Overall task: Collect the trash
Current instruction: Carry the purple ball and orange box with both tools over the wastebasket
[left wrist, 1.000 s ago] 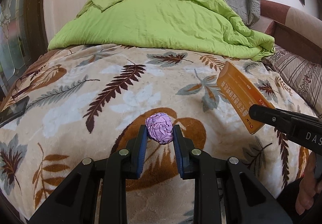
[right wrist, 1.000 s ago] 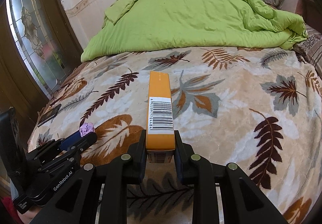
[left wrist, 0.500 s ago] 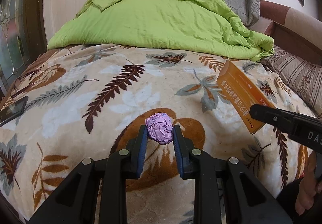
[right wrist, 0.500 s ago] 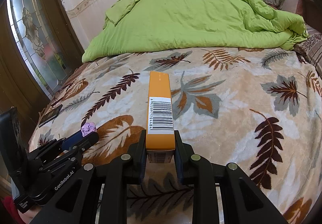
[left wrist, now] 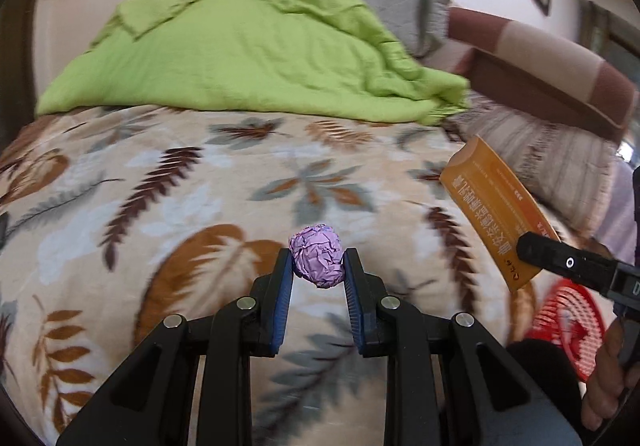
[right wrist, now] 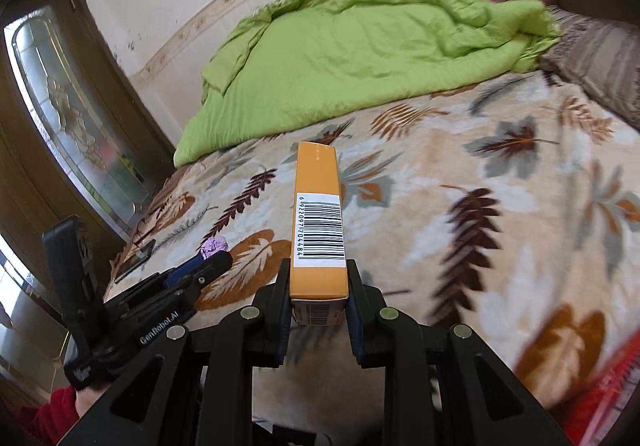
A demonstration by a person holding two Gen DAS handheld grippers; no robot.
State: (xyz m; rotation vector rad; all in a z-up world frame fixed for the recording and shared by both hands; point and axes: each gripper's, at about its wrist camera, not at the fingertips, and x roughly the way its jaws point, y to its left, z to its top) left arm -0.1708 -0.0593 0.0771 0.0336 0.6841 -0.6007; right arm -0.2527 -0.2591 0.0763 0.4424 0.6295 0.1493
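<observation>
Left gripper [left wrist: 317, 266]: both fingers pressed against a crumpled purple paper ball [left wrist: 317, 262], which is held clear above the leaf-patterned blanket [left wrist: 168, 205]. Right gripper [right wrist: 319, 278]: fingers clamped on the near end of a long orange box [right wrist: 319, 230], barcode face up, the box pointing away over the blanket. In the left wrist view the same box appears at right, tilted, with a red slotted basket [left wrist: 568, 330] below it at the bed's edge. Beyond the blanket lies a rumpled green quilt [left wrist: 240, 57]; behind it a grey pillow [left wrist: 384, 1] rests against the wall. A striped pillow [right wrist: 600, 57] lies at far right.
</observation>
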